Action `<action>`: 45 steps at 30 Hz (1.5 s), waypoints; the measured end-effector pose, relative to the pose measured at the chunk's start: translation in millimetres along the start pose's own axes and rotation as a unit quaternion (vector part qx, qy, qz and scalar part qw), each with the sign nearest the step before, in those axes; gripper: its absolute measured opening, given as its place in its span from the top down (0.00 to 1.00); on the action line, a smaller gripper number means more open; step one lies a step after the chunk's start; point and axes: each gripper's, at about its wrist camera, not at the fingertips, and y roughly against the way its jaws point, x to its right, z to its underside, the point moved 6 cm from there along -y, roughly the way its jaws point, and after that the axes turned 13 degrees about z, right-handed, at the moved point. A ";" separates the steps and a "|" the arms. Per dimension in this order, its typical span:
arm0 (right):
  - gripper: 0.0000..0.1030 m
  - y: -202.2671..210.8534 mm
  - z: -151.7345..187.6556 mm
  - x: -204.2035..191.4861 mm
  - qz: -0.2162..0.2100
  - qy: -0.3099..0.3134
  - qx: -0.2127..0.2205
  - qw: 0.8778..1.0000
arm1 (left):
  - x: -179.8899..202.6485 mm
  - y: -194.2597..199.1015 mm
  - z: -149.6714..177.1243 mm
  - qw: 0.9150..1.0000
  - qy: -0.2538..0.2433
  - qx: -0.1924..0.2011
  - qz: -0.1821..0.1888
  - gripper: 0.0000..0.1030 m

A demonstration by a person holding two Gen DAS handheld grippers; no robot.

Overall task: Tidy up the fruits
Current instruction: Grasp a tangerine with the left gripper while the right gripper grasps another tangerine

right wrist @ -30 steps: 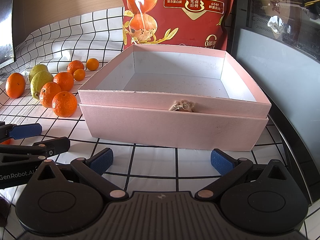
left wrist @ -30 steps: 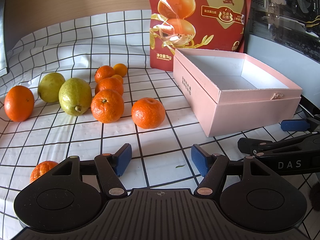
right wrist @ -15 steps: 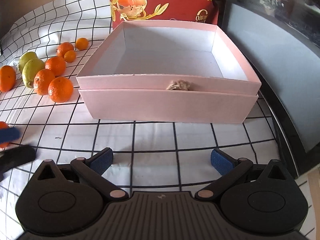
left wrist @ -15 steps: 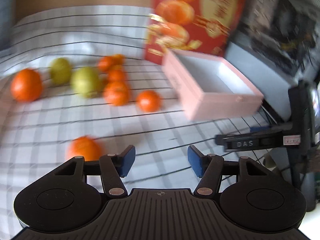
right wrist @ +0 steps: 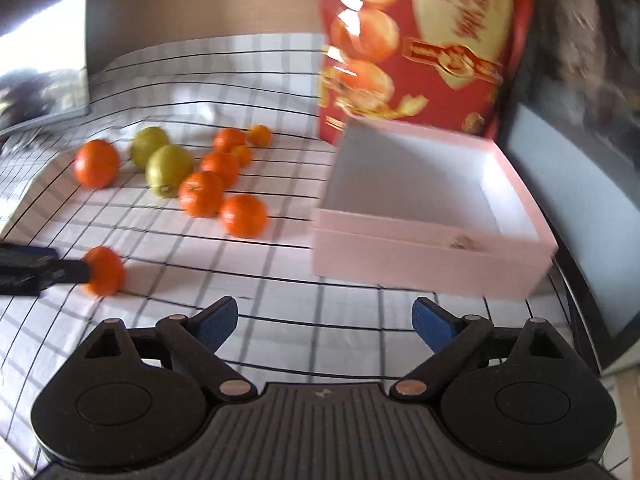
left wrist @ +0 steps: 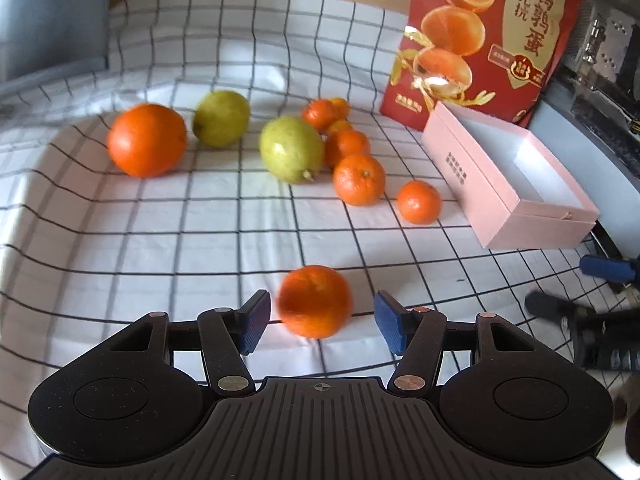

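Orange tangerines (left wrist: pixel 359 179), yellow-green pears (left wrist: pixel 291 149), pink box (left wrist: pixel 508 184), black-gridded white cloth (left wrist: pixel 160 216), red bag (left wrist: pixel 480 40)

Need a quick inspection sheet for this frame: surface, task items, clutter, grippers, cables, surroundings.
Surface: white checked cloth, wrinkled.
Job's things: lone orange between the left gripper's pads, on the cloth; more oranges and two green fruits loose; pink box empty.
Clutter: red snack bag behind the box.
Grippers: left gripper closing, pads not touching; right gripper empty, closing slightly.
Cables: nothing seen.
Surroundings: wood wall, dark equipment right.
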 end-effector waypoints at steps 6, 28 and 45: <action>0.08 10.4 10.6 -13.4 -0.005 0.032 -0.001 0.999 | -3.2 -13.5 -0.6 1.000 0.000 -0.002 -0.002 0.39; 0.26 -6.2 -32.1 -78.1 -0.021 0.158 0.061 0.985 | -37.7 52.2 26.3 0.997 0.078 0.009 0.012 0.52; 0.59 -101.1 -62.5 -103.9 0.000 0.178 -0.043 0.983 | -51.5 74.5 42.9 0.993 0.114 0.021 0.028 0.52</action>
